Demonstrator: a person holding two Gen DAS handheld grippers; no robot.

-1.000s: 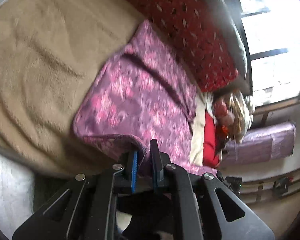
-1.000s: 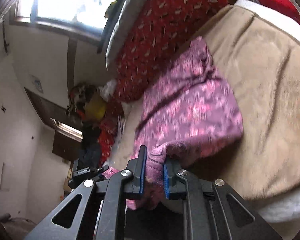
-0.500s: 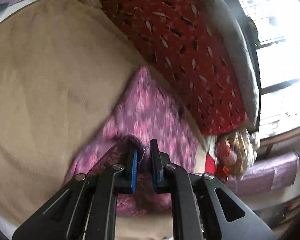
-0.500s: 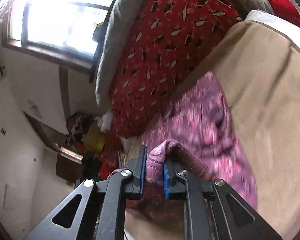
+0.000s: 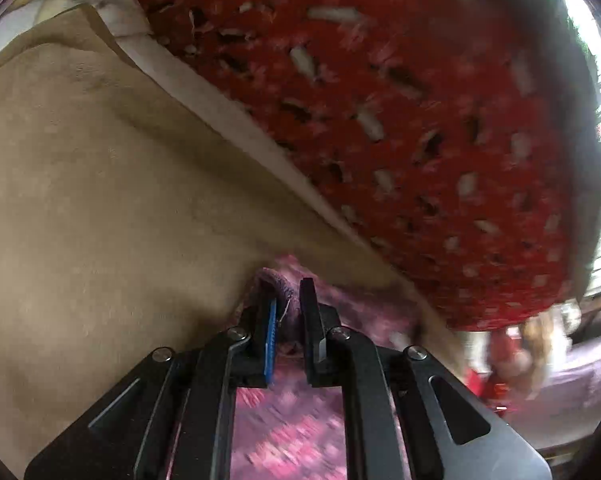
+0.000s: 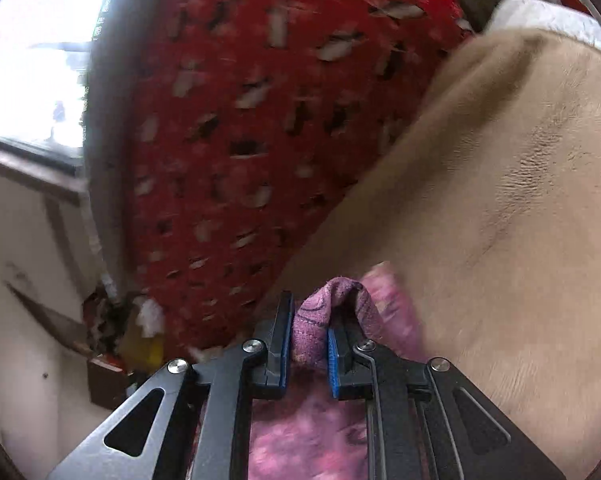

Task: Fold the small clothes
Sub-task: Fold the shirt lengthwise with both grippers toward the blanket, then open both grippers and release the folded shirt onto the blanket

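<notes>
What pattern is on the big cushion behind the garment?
The cushion is red with small white and black flecks, clearest in the right wrist view.

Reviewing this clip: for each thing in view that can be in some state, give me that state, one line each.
left gripper: shut on a bunched edge of the pink garment.
right gripper: shut on another bunched edge.
pink garment: pinched by both grippers, the rest hanging blurred beneath them.
tan blanket: spread out, lightly creased.
red cushion: propped along the blanket's far edge.
</notes>
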